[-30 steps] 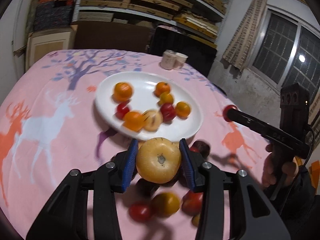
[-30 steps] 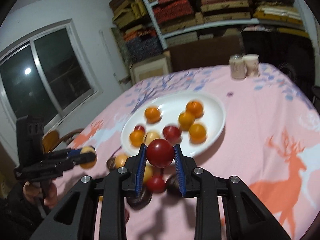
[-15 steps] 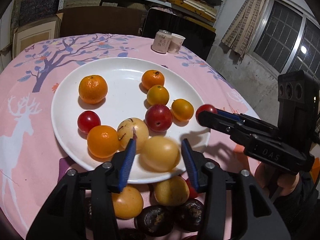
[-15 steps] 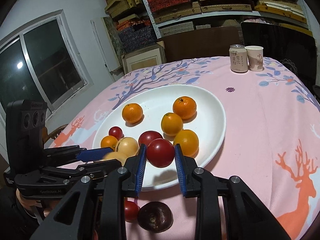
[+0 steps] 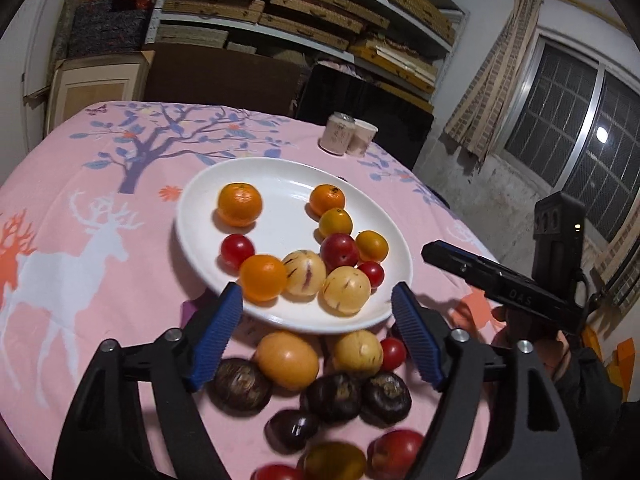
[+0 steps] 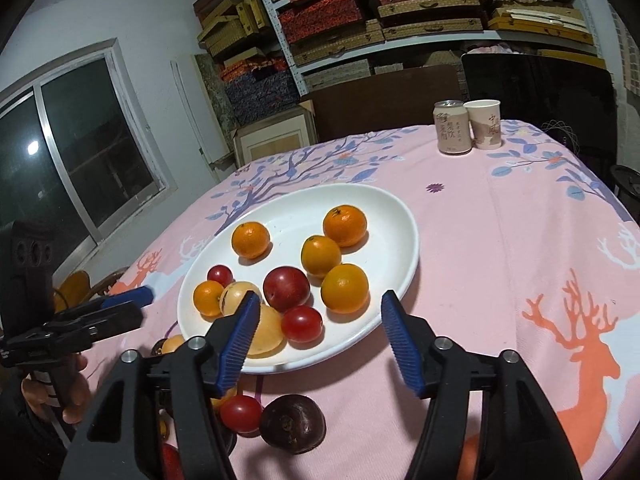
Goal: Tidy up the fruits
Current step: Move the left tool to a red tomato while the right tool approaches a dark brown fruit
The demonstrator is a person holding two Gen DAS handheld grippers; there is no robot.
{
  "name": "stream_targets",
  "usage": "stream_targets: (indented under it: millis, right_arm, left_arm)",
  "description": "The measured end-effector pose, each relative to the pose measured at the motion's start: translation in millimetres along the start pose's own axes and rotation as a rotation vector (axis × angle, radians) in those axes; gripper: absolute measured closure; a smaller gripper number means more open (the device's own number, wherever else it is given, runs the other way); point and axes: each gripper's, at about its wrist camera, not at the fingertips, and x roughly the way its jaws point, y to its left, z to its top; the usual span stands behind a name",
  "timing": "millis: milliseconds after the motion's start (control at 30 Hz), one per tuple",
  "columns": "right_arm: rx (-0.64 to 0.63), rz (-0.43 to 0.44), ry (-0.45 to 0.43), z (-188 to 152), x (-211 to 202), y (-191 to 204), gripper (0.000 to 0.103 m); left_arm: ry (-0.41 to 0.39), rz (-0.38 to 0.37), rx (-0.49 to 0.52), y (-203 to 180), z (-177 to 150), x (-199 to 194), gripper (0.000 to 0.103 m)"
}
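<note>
- Both tongs, left (image 5: 316,328) and right (image 6: 316,338), stand spread and empty at the near rim of the white plate (image 6: 384,208); their jaws have just been opening.
- Oranges, red fruits and pale speckled melons (image 5: 344,290) lie on the plate.
- Only the left view shows the whole heap of dark chestnuts (image 5: 336,396) and yellow fruit on the worktop (image 5: 80,320) before the plate.
- Beyond the plate stand a can (image 6: 452,126) and a paper cup (image 6: 485,124).
</note>
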Motion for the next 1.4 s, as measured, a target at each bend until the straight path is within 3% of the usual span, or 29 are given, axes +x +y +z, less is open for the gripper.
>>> stream_targets:
  millis: [233, 300, 367, 467, 667, 833, 900, 967, 1133, 1400]
  right_arm:
    - [0.017, 0.005, -0.042, 1.1, -12.0, -2.9, 0.030]
    - [0.013, 0.004, -0.052, 1.7, -14.0, -2.1, 0.030]
    - [0.014, 0.000, -0.053, 1.9, -14.7, -2.6, 0.030]
    - [0.021, -0.009, -0.056, 1.2, -15.5, -4.7, 0.030]
    - [0.026, 0.012, -0.047, -2.5, -22.0, -4.4, 0.030]
    - [0.029, 0.085, 0.040, -11.5, -20.7, -3.5, 0.030]
    - [0.009, 0.098, 0.089, -18.3, -19.3, -1.8, 0.030]
    - [-0.007, 0.104, 0.137, -24.6, -16.9, -0.1, 0.030]
    - [-0.059, 0.082, 0.191, -34.8, -10.5, 8.6, 0.030]
    - [-0.131, 0.080, 0.285, -45.7, 5.5, 20.7, 0.030]
  left_arm:
    - [0.097, 0.126, 0.102, -1.0, -47.4, -45.5, 0.023]
    - [0.109, 0.148, 0.139, -4.7, -59.2, -56.8, 0.027]
    - [0.126, 0.161, 0.169, -7.6, -68.3, -62.7, 0.039]
    - [0.157, 0.198, 0.206, -7.6, -79.3, -62.1, 0.045]
    - [0.199, 0.184, 0.268, -24.0, -93.4, -38.6, 0.046]
    - [0.263, 0.164, 0.241, -22.3, -89.9, -18.0, 0.049]
    - [0.260, 0.149, 0.224, -18.9, -90.7, -19.7, 0.055]
    - [0.255, 0.139, 0.214, -18.6, -90.9, -20.4, 0.074]
    - [0.208, 0.123, 0.244, -25.4, -92.2, -28.5, 0.074]
    - [0.168, 0.090, 0.204, -20.1, -87.9, -36.2, 0.074]
